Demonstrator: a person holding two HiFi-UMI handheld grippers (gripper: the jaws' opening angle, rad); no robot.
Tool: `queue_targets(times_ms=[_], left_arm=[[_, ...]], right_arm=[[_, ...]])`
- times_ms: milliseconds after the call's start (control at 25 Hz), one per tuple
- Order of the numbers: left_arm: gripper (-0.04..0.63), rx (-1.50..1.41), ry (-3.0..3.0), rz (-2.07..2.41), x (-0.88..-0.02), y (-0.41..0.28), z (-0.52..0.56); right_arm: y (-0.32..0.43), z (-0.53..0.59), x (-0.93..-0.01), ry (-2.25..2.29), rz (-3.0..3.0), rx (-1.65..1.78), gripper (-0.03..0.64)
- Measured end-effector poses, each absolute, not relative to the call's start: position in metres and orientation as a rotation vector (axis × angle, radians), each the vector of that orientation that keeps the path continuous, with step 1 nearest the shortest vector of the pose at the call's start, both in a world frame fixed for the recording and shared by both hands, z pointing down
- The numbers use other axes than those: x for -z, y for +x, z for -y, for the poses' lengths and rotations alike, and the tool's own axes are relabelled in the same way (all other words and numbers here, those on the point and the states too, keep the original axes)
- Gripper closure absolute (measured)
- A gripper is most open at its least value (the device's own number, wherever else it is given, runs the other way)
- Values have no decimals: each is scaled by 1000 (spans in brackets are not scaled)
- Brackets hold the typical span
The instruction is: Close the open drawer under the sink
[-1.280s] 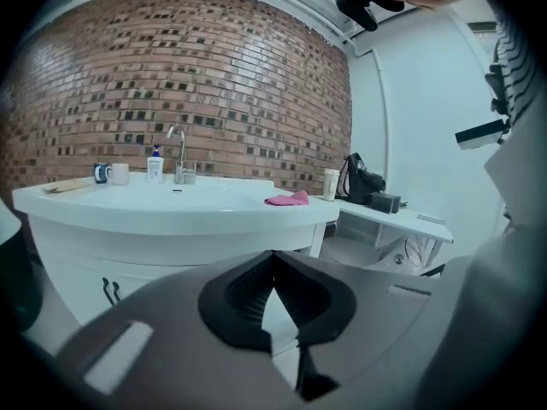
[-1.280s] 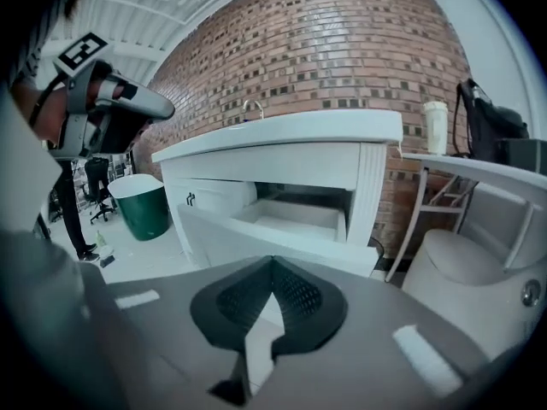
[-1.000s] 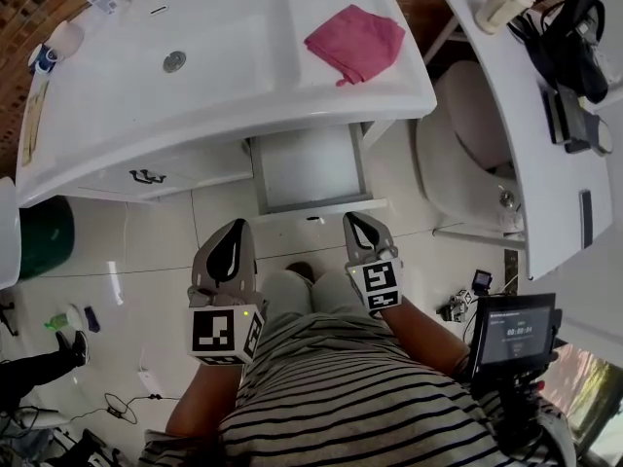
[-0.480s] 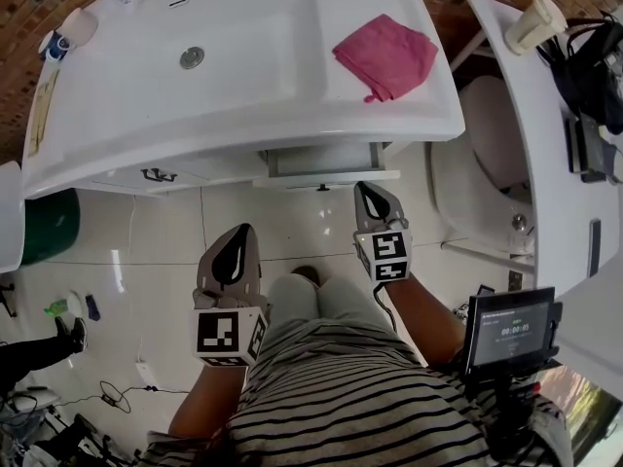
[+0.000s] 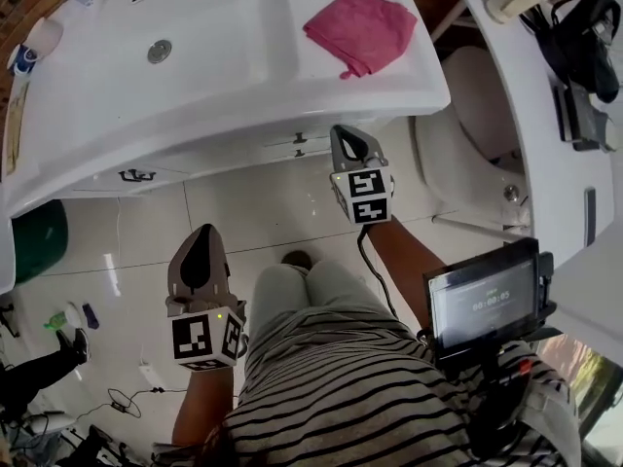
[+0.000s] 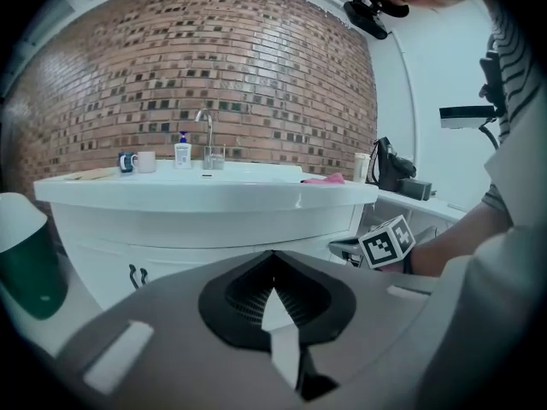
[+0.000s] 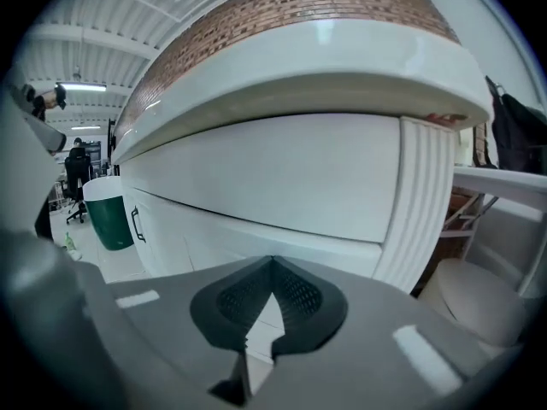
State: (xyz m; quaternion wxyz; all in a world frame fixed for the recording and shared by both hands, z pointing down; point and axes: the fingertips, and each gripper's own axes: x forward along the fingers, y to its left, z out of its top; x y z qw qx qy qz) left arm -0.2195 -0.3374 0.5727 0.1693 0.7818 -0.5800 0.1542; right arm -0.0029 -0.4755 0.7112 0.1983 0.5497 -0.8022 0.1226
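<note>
The white drawer front (image 5: 292, 148) under the sink (image 5: 195, 76) lies almost flush with the vanity face, only a thin edge showing below the basin rim. My right gripper (image 5: 347, 134) is shut with nothing in it, and its tip is up against the drawer front. In the right gripper view the drawer front (image 7: 282, 178) fills the frame just beyond the shut right gripper (image 7: 272, 267). My left gripper (image 5: 202, 233) hangs shut and empty over the floor, well back from the vanity. The left gripper view shows the right gripper's marker cube (image 6: 386, 242) by the vanity, past the left gripper (image 6: 273, 259).
A pink cloth (image 5: 362, 29) lies on the basin's right side. A toilet (image 5: 467, 134) stands right of the vanity, and a side table (image 5: 531, 76) carries a black bag (image 5: 584, 37). A green bin (image 5: 34, 236) is at the left. Another drawer handle (image 5: 136, 174) shows on the vanity's left.
The drawer has slid from wide open to nearly flush with the vanity. My right gripper moved forward with it against its front. The left gripper stayed back over the floor.
</note>
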Motion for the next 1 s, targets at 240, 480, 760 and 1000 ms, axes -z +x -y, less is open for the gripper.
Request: queue_targets(times_ms=[240,480,760,1000], left_arm=[[578,-437,2166,1693,-572,-234,333],[578,-452,2169,1669,-541,-228,322],[578,-395,2223,1649,-450,-200,310],[578,-320,2298,1666,-370,-173,277]], right_arm=[[3,477,-714,1500,2234,-317,617],[-2,461,-663,1467,2242,-334,617],[5,400,-541,1425,2287,-284,617],[19,336,-430,1447,2361,-220,617]])
